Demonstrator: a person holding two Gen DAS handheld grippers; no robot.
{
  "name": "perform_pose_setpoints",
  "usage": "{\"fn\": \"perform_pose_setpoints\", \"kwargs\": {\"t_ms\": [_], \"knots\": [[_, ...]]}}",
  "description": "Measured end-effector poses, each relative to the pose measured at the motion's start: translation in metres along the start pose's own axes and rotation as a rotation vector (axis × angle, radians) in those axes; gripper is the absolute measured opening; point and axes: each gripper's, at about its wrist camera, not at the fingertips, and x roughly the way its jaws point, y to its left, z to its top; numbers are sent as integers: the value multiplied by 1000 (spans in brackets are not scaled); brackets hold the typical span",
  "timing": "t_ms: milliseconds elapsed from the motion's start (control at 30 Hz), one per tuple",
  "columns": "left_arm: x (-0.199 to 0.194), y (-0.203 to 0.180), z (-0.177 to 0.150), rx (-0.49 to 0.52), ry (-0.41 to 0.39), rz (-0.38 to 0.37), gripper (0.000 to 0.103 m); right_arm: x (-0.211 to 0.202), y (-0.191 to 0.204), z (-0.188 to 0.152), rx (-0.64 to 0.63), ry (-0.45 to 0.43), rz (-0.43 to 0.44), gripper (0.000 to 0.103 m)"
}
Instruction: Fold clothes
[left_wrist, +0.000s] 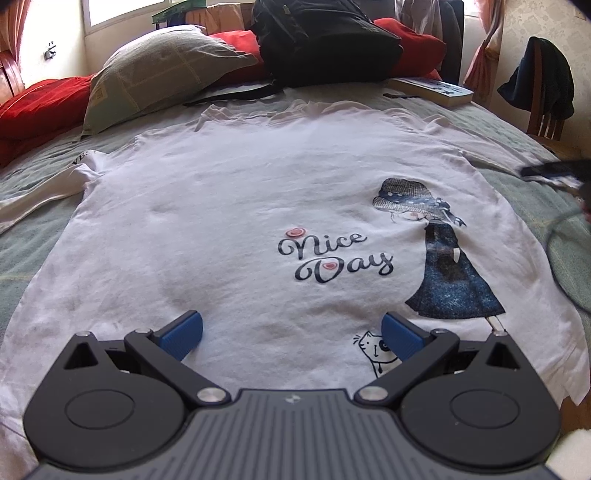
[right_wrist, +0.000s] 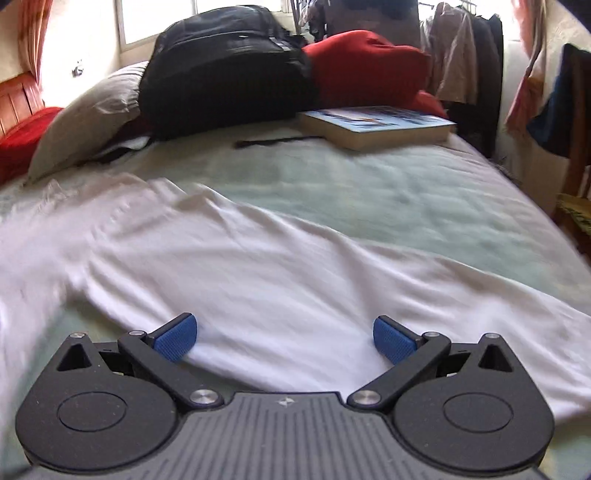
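- Left tongs (left_wrist: 291, 334): spread wide, blue pads (left_wrist: 183, 334) apart, nothing between them, poised low above the hem end of the white T-shirt (left_wrist: 229, 206).
- White T-shirt: spread flat, print side up, on the green-sheeted bed (left_wrist: 22, 243); "Nice Day" lettering (left_wrist: 334, 260) just ahead of the left tongs, printed girl in a hat and blue dress (left_wrist: 448, 258) ahead and to their right, small cat drawing (left_wrist: 373, 349) beside the right pad.
- Right tongs (right_wrist: 283, 338): likewise gaping, empty, over a plain white stretch of the shirt (right_wrist: 277, 288); fabric blurred to their left.
- Beyond the right tongs, past bare sheet: thick book (right_wrist: 380, 127) lying flat, black backpack (right_wrist: 225, 70) to its left, red cushion (right_wrist: 365, 62) behind it.
- Far ahead-left of the left tongs: grey-green pillow (left_wrist: 159, 74), resting on a red cover (left_wrist: 40, 107).
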Motion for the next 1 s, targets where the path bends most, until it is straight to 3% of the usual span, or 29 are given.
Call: {"fn": "perform_pose_setpoints", "kwargs": {"t_ms": [133, 300, 400, 533, 633, 700, 833, 1000], "knots": [[0, -1, 2, 2, 9, 4, 102, -27, -36, -15, 75, -11, 4, 103], [0, -4, 4, 9, 19, 21, 102, -33, -60, 10, 196, -108, 26, 103], [-1, -4, 4, 0, 17, 22, 102, -12, -74, 21, 195, -84, -10, 103], [-2, -2, 1, -8, 13, 17, 102, 4, -117, 12, 261, -8, -180, 103], [-1, -2, 3, -8, 18, 17, 102, -10, -142, 12, 409, -51, -144, 103], [0, -4, 4, -5, 20, 20, 102, -22, -137, 17, 458, -65, -141, 103], [0, -7, 4, 1, 21, 24, 102, -30, -106, 22, 395, -70, 1, 103], [-2, -7, 4, -3, 27, 26, 102, -14, -101, 6, 420, -4, -53, 103]]}}
